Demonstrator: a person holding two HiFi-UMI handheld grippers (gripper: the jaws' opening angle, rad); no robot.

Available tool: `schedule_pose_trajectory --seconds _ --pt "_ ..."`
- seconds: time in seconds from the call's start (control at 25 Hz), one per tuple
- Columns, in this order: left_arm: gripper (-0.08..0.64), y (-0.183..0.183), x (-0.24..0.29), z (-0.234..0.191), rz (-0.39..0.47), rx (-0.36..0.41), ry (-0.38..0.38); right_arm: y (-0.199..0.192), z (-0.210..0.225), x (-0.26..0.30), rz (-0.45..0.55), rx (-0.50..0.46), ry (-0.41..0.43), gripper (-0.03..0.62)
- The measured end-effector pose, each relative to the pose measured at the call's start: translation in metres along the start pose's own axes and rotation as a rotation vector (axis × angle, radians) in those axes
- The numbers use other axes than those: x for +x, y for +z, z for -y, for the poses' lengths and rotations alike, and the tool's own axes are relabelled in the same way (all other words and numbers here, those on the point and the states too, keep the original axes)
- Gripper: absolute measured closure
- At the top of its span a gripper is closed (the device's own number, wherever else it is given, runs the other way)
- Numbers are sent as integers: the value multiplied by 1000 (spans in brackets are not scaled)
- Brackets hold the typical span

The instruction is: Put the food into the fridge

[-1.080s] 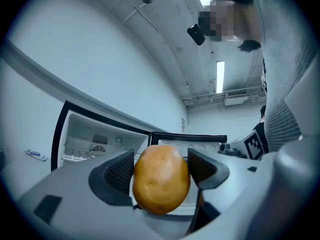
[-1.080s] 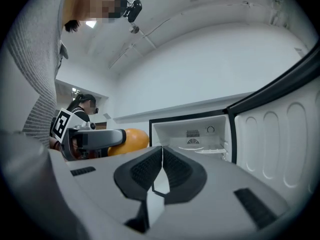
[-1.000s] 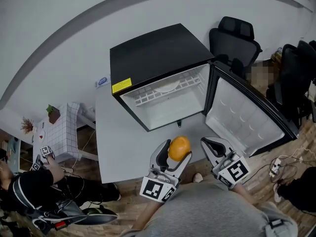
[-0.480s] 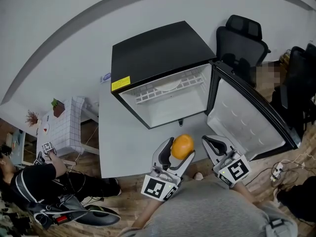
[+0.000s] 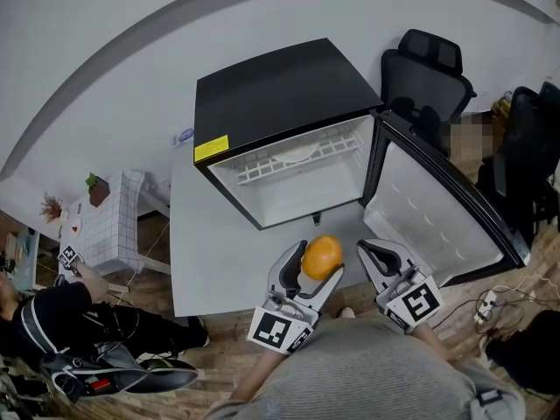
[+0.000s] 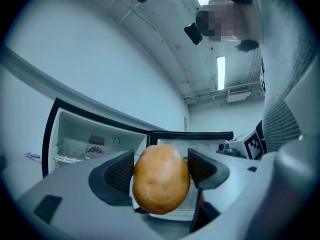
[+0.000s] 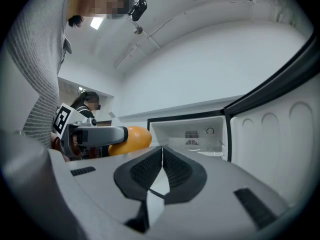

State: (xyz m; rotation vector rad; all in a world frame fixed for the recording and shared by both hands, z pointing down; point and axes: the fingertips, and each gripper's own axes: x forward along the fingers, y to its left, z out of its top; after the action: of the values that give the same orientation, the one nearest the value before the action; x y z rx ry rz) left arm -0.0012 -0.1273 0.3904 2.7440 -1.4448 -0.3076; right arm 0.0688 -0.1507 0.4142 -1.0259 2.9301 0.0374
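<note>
Head view: left gripper (image 5: 312, 266) and right gripper (image 5: 374, 254) were held side by side, pointing at the fridge (image 5: 280, 94). Its door (image 5: 433, 213) stood wide and a white rack (image 5: 293, 160) sat inside.
Left gripper view: an orange (image 6: 161, 179) was pinched between both pads, with the open cabinet beyond it.
Right gripper view: only here did the pads show pressed together, nothing between them. The orange lay to their left.

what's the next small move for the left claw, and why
Probably carry the left claw forward toward the fridge: it is shut on the orange food, which sits short of the opening, and the door stands wide open.
</note>
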Motion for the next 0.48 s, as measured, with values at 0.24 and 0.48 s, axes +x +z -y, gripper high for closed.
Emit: schedule_pose_trajectory --seconds 0.24,0.48 --pt "215 -4 2 -4 -15 4 0 -2 2 3 -7 3 2 580" --pt "215 -13 5 -16 -51 24 13 -3 3 6 0 7 7 580"
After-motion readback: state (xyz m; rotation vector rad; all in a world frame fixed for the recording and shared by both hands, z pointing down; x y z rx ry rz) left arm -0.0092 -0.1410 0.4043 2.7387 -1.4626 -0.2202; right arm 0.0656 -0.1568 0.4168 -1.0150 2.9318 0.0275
